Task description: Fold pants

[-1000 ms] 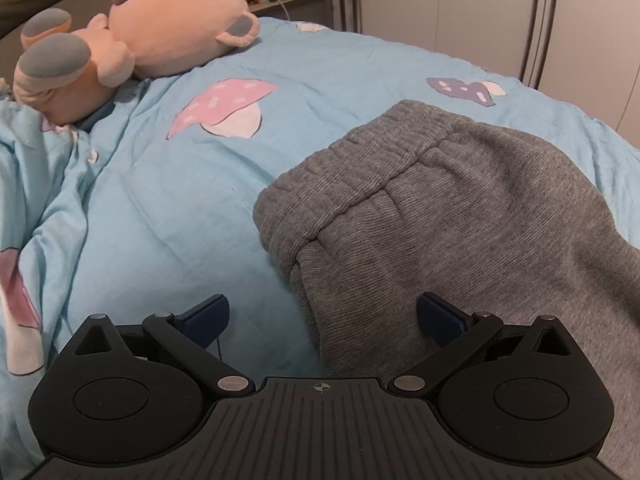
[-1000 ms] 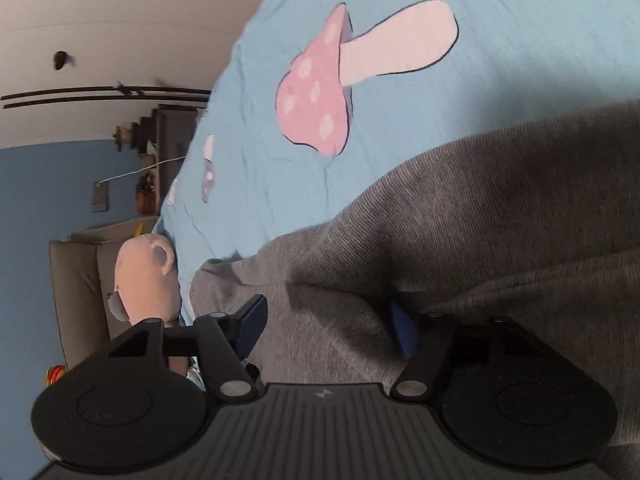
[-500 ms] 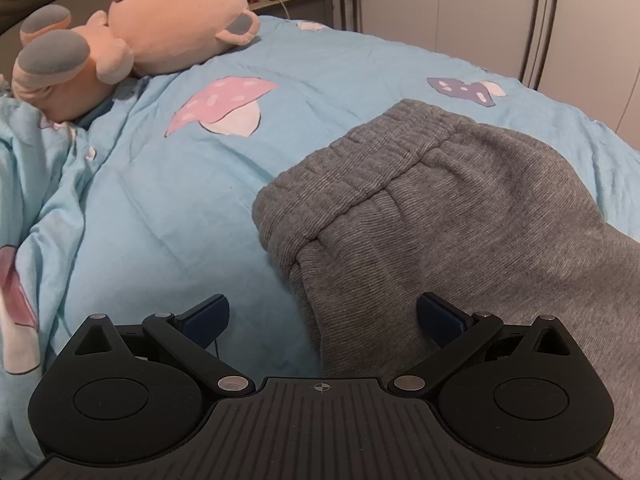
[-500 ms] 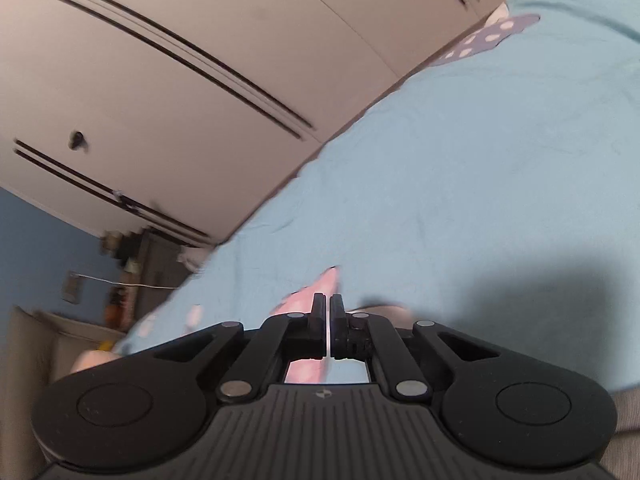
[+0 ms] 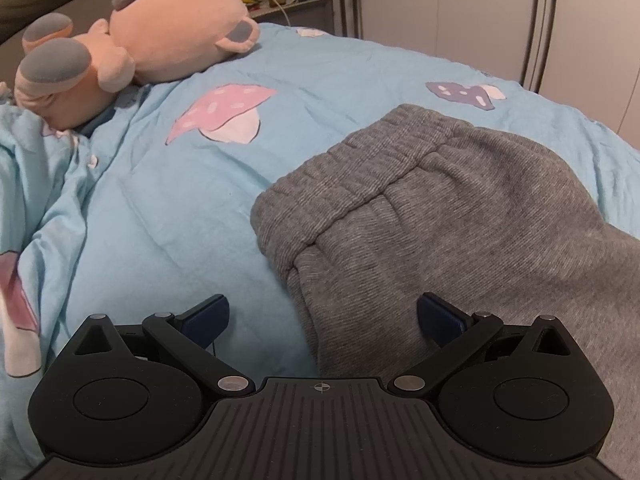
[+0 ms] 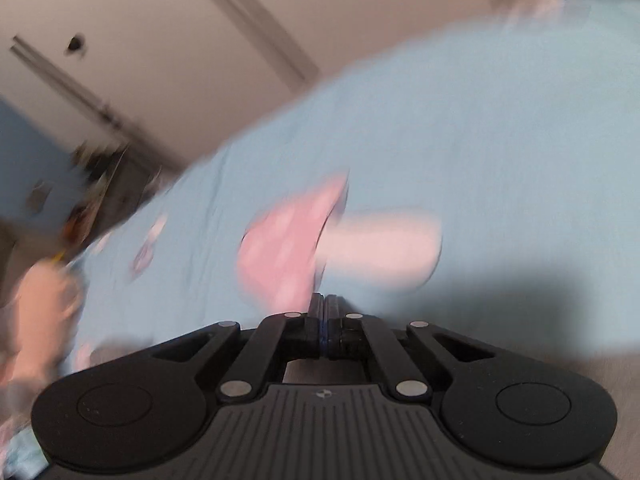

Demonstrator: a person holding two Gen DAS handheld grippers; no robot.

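Grey sweatpants lie on the light blue mushroom-print bedspread, waistband toward the far side. My left gripper is open and low over the pants' near left edge, one finger over the bedspread, the other over the grey cloth. My right gripper is shut, its fingertips pressed together. A strip of grey cloth shows just behind the fingertips; whether it is pinched is hidden. The right wrist view is blurred and faces the bedspread with a pink mushroom print.
A pink plush toy lies at the far left of the bed. Wardrobe doors stand behind the bed and a dark side table with small items stands at the back. The bedspread is rumpled at the left.
My right gripper went from open over the grey pants to shut, and its view swung up and across the bedspread. My left gripper stayed open and almost still.
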